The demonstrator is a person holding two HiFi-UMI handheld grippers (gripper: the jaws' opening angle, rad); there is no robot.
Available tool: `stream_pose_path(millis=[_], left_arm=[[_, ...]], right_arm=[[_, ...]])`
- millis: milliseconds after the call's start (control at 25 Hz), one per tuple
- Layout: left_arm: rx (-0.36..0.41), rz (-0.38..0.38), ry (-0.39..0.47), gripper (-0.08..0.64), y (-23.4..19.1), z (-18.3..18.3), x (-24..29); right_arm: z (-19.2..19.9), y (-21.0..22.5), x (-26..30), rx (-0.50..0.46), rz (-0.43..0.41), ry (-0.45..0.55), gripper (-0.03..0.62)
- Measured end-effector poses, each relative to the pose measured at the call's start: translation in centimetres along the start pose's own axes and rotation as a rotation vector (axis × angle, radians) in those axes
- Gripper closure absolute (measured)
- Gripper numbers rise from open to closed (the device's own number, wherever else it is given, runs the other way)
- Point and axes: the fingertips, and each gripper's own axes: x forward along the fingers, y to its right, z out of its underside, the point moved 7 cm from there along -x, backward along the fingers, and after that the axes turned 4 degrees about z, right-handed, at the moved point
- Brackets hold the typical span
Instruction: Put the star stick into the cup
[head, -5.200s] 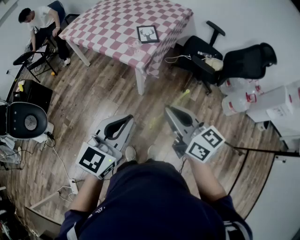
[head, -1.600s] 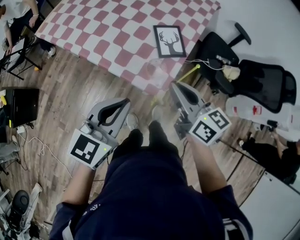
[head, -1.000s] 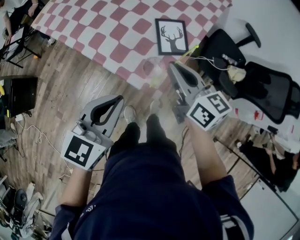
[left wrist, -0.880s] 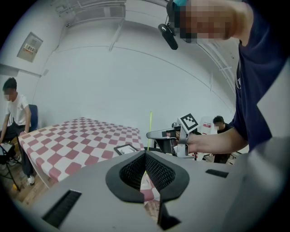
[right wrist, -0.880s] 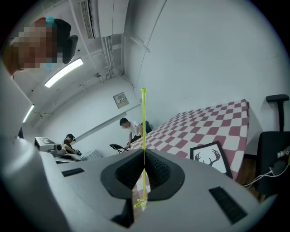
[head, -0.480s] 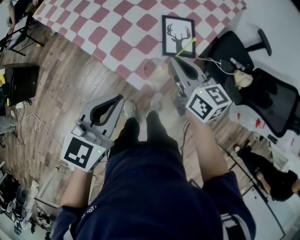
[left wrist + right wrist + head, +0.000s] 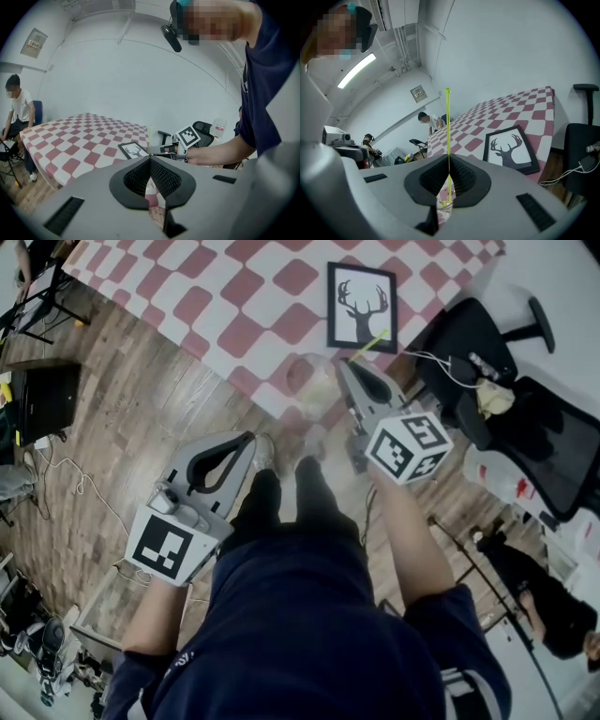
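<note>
A thin yellow-green star stick (image 7: 448, 126) stands upright in my right gripper (image 7: 449, 160), whose jaws are shut on it. Its lower end hangs at the rim of a clear cup (image 7: 444, 207) seen just below the jaws; whether it is inside I cannot tell. In the head view the cup (image 7: 307, 381) stands at the near edge of the checked table (image 7: 216, 296), with my right gripper (image 7: 347, 369) right beside it and the stick (image 7: 373, 341) jutting past its tip. My left gripper (image 7: 250, 440) hangs lower left over the floor, shut and empty. The left gripper view shows its jaws (image 7: 150, 158) closed.
A framed deer picture (image 7: 361, 306) lies on the table just beyond the cup. Black office chairs (image 7: 525, 418) stand to the right, dark equipment (image 7: 42, 399) and cables to the left. A person (image 7: 16, 108) sits at the table's far side.
I have walked up to the table. My right gripper with the stick has come over the cup at the table edge and sunk toward it. The left gripper has dropped a little.
</note>
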Motion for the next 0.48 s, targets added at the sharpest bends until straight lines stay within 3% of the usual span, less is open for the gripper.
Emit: stream_pose_path(millis=[480], left_arm=[[-0.001, 0.018, -0.028, 0.531, 0.0, 0.0, 1.5]], right_arm=[[1.5, 1.5, 0.5, 0.037, 0.034, -0.036, 0.571]])
